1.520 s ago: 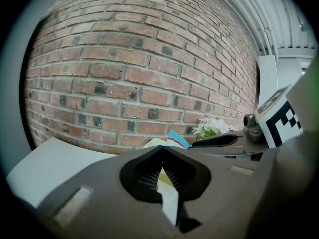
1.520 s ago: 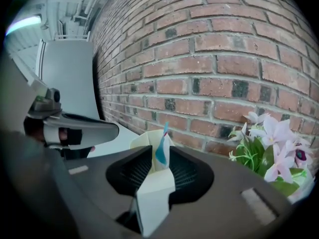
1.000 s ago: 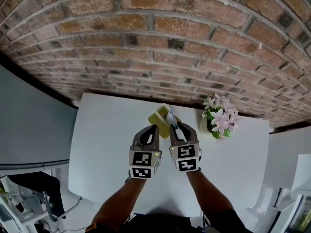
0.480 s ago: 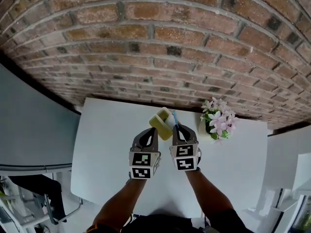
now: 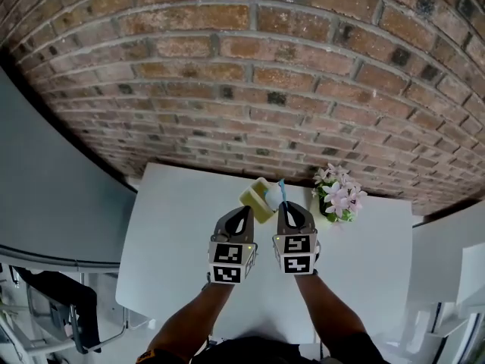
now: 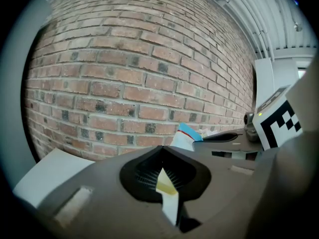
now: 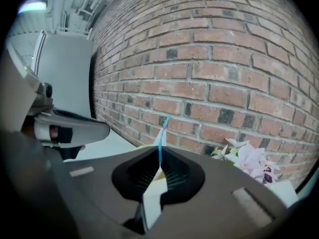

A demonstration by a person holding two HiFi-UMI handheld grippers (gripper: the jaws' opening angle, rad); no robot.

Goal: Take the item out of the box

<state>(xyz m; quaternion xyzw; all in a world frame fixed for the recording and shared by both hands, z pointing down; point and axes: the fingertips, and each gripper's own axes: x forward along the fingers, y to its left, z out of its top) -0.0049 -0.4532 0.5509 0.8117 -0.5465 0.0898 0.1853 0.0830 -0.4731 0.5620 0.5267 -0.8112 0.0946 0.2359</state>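
Forearms reach forward side by side, with both grippers tipped slightly downward. The right gripper [image 5: 285, 205] has just closed its jaws on the white, blue-edged item [image 5: 273, 197], which pokes from the yellow box [image 5: 254, 201] just ahead. The left gripper [image 5: 243, 211] is clamped on the box's wall. Both have risen off the table [image 5: 174, 226], so pulling them apart should free the item.

Head camera is looking steeply down toward the brick wall [image 5: 242, 74]; left gripper [image 5: 241, 213] and right gripper [image 5: 289, 208] cameras are facing it, closer.
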